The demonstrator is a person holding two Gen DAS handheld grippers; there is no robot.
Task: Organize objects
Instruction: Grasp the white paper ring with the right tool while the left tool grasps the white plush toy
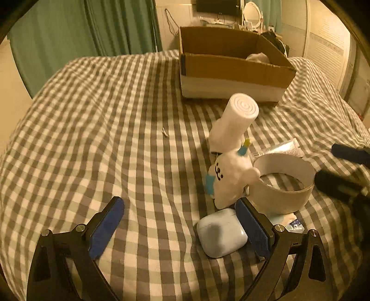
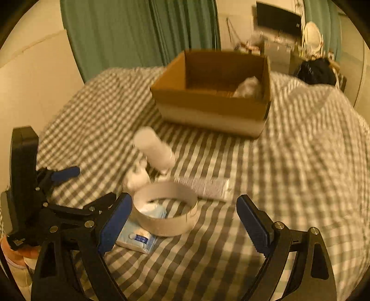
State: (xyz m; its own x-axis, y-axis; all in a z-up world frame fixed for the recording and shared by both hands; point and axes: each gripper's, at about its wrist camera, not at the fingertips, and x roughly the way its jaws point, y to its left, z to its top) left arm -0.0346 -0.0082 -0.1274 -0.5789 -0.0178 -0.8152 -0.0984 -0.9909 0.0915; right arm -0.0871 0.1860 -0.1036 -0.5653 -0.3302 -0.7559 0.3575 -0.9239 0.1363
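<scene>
checked bedspread (image 1: 115, 115) mostly bare leftward, both claws (image 1: 182, 229) (image 2: 185, 222) agape, cardboard box (image 1: 231, 69) near far edge

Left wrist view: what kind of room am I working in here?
Most likely a bedroom: a bed with a checked cover, green curtains behind it, and an oval vanity mirror on a cluttered dresser.

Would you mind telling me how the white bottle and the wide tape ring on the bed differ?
The white bottle is a closed, solid-looking cylinder; the tape ring is an open hoop showing the checked bedcover through its middle. The bottle leans tilted over the plush toy, while the ring rests flat on its edge. The bottle is tall and narrow, the ring low and wide. Both are round and pale.
</scene>
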